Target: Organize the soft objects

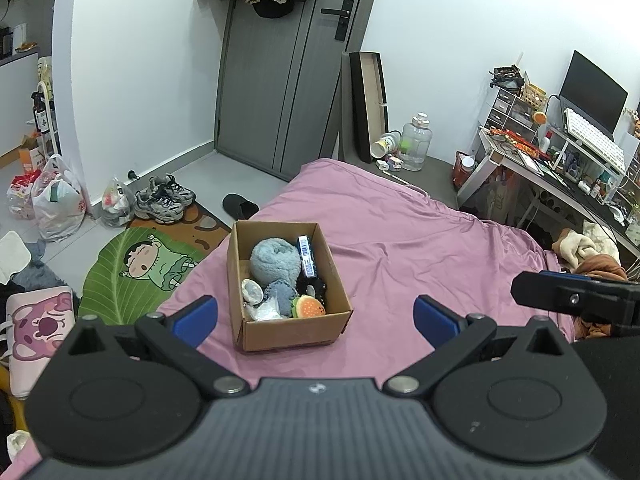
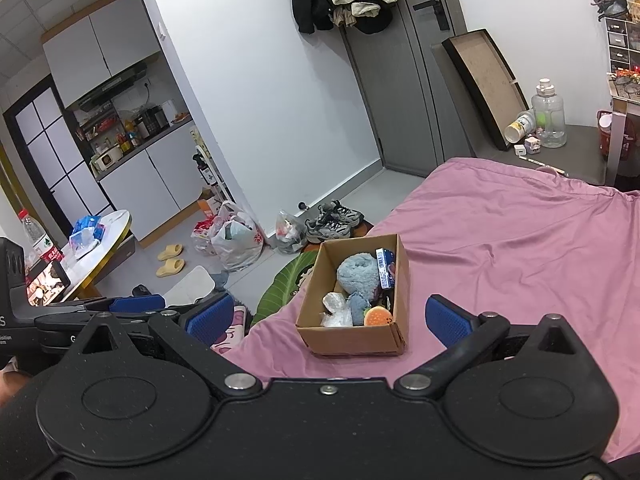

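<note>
Soft toys fill the box (image 1: 288,280) near the bed's left edge, straight ahead of both grippers' spread, empty jaws.

Even, bright indoor light; sharp, fisheye-bent edges.

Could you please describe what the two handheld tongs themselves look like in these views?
Both look alike: the left tongs and right tongs have matte black bodies with round pivot housings, silver rivets, angled black linkage arms and blue textured pads. The centre plate is ribbed grey. No cables or sleeves show.
</note>
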Tool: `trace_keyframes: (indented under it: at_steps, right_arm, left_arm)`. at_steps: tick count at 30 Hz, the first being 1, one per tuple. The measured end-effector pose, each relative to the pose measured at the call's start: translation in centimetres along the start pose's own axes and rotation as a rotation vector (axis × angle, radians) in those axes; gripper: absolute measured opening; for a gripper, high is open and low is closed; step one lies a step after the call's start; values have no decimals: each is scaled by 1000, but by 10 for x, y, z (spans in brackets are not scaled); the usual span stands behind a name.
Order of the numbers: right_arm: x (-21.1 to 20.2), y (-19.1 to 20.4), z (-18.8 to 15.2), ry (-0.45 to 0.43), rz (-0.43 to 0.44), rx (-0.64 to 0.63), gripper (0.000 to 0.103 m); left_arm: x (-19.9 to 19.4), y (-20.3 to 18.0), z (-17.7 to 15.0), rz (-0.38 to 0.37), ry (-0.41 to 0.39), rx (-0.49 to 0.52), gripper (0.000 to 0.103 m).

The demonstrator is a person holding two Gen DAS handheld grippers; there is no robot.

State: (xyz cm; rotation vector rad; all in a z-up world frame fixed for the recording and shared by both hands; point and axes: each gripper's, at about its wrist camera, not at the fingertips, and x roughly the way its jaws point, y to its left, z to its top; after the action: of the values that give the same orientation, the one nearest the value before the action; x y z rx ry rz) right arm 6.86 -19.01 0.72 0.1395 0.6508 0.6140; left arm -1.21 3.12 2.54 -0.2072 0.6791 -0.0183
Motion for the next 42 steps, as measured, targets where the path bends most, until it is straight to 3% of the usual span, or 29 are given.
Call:
trace_keyframes:
  at_steps: [19,24,42]
  right_arm:
    - [0,4,2,3,-15,-19,103]
    - [2,2,1,-3,-72,-33,103]
    - [2,-3,1,0,-56,-19,103]
  left_arm:
    - [-2,4,2,6,-5,2,103]
    - [-5,9,6,3,-21,0,103]
    - [-5,4,7,15,-17,24,103]
